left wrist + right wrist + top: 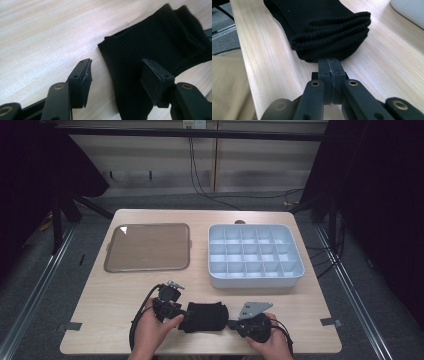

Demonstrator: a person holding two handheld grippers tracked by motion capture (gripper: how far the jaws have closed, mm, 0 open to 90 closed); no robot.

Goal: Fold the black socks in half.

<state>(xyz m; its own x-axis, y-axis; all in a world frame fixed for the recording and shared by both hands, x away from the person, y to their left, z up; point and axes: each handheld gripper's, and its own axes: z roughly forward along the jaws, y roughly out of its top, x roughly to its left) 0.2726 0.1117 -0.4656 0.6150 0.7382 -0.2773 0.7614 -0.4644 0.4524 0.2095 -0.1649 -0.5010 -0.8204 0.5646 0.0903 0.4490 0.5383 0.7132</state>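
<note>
Lying folded near the table's (115, 320) front edge, between the two hands, is a black ribbed sock (204, 316). From the high view it reads as one dark lump; the right gripper view shows stacked folded layers (329, 30), with the right claw (329, 65) pressed together at their lower edge, possibly pinching cloth. The left claw (115, 80) stands spread, straddling the sock's corner (125, 75) without pressing it.

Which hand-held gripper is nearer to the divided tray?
Right. The right hand-held gripper sits just below the divided tray; the left hand-held gripper is farther left.
</note>
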